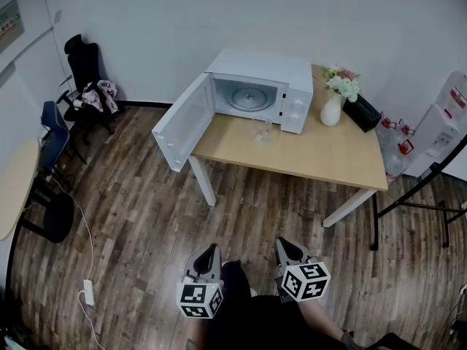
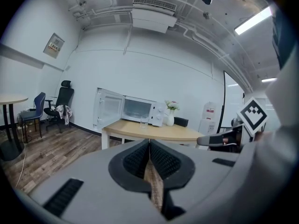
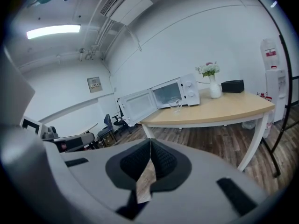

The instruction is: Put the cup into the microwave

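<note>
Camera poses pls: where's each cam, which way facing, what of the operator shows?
Head view: on the person's head, looking steeply down at floor, table and open microwave; left claw, right claw and dark clothing at the bottom.
Left gripper view: on the left claw, looking along its shut jaws toward the microwave; right claw at the right edge.
Right gripper view: on the right claw, looking along its shut jaws toward the table; left claw at the left edge.
Shared: all show the clear cup on the table.

The head view looks steeply down from well back onto the desk [image 1: 321, 159] and open microwave [image 1: 292, 71]. Views on the left tool [image 2: 149, 142] and right tool [image 3: 150, 140] look low, almost level, toward that same distant desk.
</note>
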A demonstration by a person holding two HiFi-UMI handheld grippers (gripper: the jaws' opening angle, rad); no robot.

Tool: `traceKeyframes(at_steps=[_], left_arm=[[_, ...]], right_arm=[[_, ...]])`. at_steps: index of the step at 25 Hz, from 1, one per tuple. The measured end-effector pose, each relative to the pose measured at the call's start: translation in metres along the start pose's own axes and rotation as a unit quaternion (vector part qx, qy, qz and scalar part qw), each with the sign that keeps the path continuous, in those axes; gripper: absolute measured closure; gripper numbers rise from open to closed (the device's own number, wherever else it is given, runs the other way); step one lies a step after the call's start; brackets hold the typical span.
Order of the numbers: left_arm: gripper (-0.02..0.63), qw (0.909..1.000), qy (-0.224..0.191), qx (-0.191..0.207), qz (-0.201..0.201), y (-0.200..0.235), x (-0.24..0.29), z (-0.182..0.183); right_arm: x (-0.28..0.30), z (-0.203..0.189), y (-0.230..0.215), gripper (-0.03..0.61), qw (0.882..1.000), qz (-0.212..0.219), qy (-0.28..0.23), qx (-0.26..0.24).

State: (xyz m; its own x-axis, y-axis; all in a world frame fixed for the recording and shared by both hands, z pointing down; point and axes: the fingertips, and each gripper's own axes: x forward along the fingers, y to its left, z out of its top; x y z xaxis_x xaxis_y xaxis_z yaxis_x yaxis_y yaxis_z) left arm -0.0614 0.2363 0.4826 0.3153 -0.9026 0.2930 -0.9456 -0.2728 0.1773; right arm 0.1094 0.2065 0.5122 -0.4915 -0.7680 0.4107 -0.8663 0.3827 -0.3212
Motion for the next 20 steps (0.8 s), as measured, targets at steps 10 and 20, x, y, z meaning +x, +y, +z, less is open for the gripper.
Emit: traceKeyframes(at_steps=[10,20], left_arm=[[0.606,0.9999,0.011,0.005,-0.008,-0.001,0.022,-0.002],[0.606,0.9997,0.013,0.003,-0.022,0.019,0.074,0.016]], right_arm=[[0.01,-0.005,-0.021,0.586,1.0,-0.011,0.01,0.014],[0.058,0.024,-0.032,0.586,1.0,-0.014,0.007,0.018]])
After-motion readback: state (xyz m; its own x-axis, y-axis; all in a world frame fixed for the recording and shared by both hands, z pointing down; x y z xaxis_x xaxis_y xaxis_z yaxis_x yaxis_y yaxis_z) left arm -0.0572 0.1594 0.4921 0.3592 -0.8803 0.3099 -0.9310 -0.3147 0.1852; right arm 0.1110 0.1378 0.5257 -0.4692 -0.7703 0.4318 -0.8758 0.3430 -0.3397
